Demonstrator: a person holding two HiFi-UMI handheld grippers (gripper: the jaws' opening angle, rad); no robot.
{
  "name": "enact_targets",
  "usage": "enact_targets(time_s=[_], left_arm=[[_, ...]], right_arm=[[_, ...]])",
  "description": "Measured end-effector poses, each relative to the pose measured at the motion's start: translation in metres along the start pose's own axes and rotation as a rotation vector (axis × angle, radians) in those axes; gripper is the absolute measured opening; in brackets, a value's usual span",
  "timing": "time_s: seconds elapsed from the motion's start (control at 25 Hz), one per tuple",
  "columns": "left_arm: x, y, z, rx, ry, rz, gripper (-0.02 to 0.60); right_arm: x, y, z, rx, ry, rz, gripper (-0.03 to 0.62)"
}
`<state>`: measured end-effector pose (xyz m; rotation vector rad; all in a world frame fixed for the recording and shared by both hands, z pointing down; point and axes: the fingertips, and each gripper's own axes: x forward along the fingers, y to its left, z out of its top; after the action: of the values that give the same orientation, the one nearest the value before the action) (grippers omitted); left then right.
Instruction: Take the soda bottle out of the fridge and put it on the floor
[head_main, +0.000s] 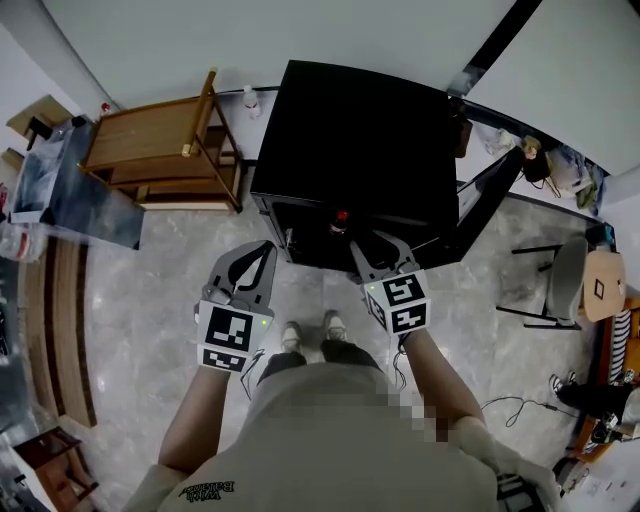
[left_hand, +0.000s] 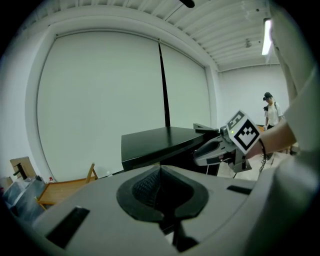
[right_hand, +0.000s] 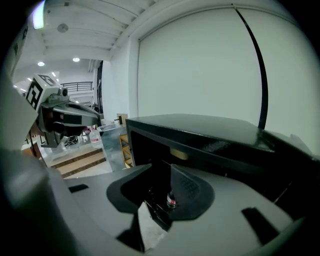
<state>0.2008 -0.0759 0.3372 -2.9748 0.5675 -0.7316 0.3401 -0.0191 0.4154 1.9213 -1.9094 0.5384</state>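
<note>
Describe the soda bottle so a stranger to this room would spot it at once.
Find the black box-shaped fridge standing on the grey marble floor, open at the front. In its dark opening stands the soda bottle. Its red cap sets it apart: nothing else red shows in that black interior.

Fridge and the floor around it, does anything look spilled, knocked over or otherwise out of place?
Nothing stands out. The black fridge sits on the floor with its door swung open, as the task needs. The soda bottle stands inside near the front, red cap up, and no spill shows on the floor.
</note>
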Motion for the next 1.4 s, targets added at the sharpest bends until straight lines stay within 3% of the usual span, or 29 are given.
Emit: enact_targets(time_s=[0.84, 1.4], left_arm=[[0.062, -0.003, -0.059, -0.092, 0.154, 0.047, 0.006], [0.079, -0.003, -0.078, -0.126, 0.2, 0.049, 0.006]], right_arm=[[0.127, -0.037, -0.088, -0.038, 0.154, 0.031, 0.15], [0.173, -0.043, -0.118, -0.033, 0.215, 0.044, 0.153]])
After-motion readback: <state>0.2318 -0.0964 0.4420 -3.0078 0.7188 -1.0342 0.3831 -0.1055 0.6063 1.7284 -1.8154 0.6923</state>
